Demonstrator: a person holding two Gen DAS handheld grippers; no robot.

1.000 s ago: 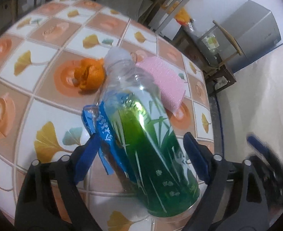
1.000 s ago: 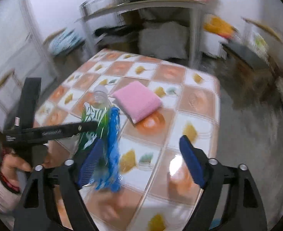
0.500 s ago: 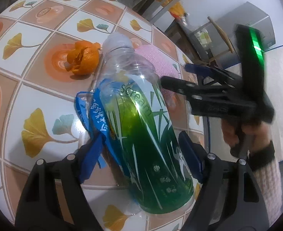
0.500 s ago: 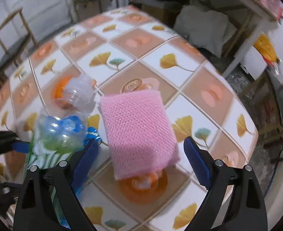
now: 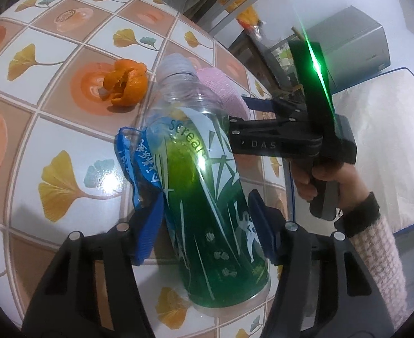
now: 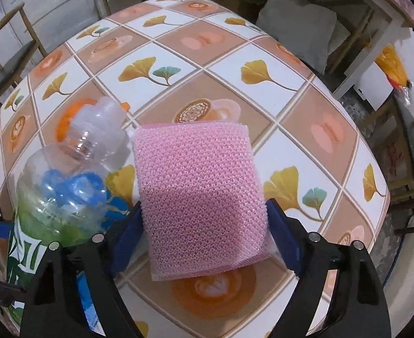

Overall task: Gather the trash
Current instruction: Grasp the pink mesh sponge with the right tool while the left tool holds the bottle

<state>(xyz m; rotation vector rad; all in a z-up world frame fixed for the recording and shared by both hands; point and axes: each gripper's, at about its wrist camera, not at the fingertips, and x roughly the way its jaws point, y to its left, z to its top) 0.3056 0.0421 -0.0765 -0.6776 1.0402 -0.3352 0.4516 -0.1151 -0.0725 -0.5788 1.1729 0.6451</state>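
A clear plastic bottle with a green label (image 5: pixel 207 186) lies on the tiled table between the fingers of my left gripper (image 5: pixel 205 225), which is open around it. A crumpled blue wrapper (image 5: pixel 139 163) lies against the bottle's left side. An orange peel (image 5: pixel 125 84) sits further back. My right gripper (image 6: pixel 204 233) is open with its fingers on both sides of a pink mesh sponge (image 6: pixel 198 197); the sponge also shows in the left wrist view (image 5: pixel 221 90). The bottle (image 6: pixel 69 180) lies to the sponge's left.
The table (image 6: pixel 207 42) has an orange and white tile pattern with leaf prints. Its right edge (image 5: pixel 288 186) drops off beside the bottle. Chairs, a metal shelf and a grey cushion (image 6: pixel 297 25) stand beyond the table.
My right gripper has moved in over the table and lowered around the pink sponge. My left gripper has closed in slightly around the bottle.
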